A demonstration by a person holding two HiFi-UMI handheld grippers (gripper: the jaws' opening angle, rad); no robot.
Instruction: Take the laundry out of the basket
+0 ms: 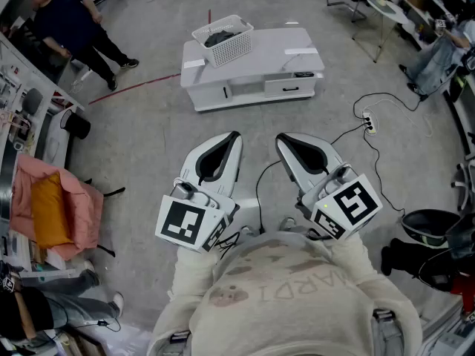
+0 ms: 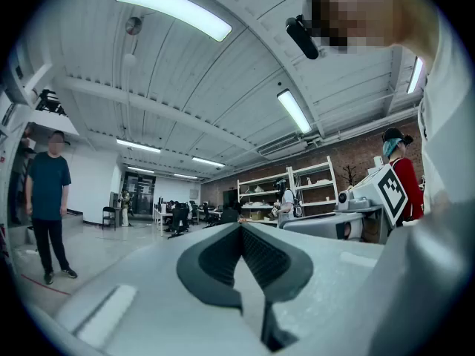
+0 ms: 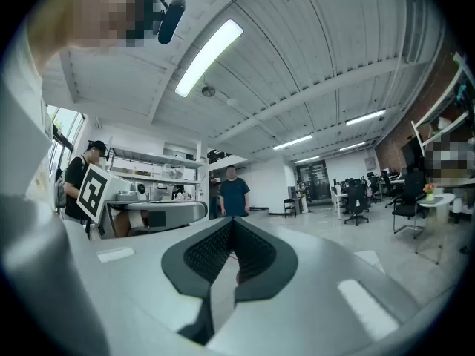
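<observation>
**Laundry** (image 1: 221, 34): a dark heap in the white slatted basket (image 1: 236, 50). The basket sits askew at the far-left corner of the low white table (image 1: 289, 59), well apart from me across open floor.

**Left gripper** (image 1: 236, 135) and **right gripper** (image 1: 280, 139): both are held near my chest, side by side, noses aimed toward the table. Each gripper view shows the ribbed pads pressed together at the tips, clenched on nothing.

**Step in hand**, as I judge it: the approach, with no garment touched yet.

**To do it well**, I would:
- walk straight to the table's near side;
- part the jaws of one gripper before it dips past the basket rim;
- bite the top fold of cloth, not the slats;
- steady the basket with the other gripper, since it looks light and may slide or tip as cloth drags out.

**Hazards:** a power strip (image 1: 369, 125) with its cable lies on the floor to the right, and a bystander (image 1: 74, 22) stands far left. A central path avoids both.
</observation>
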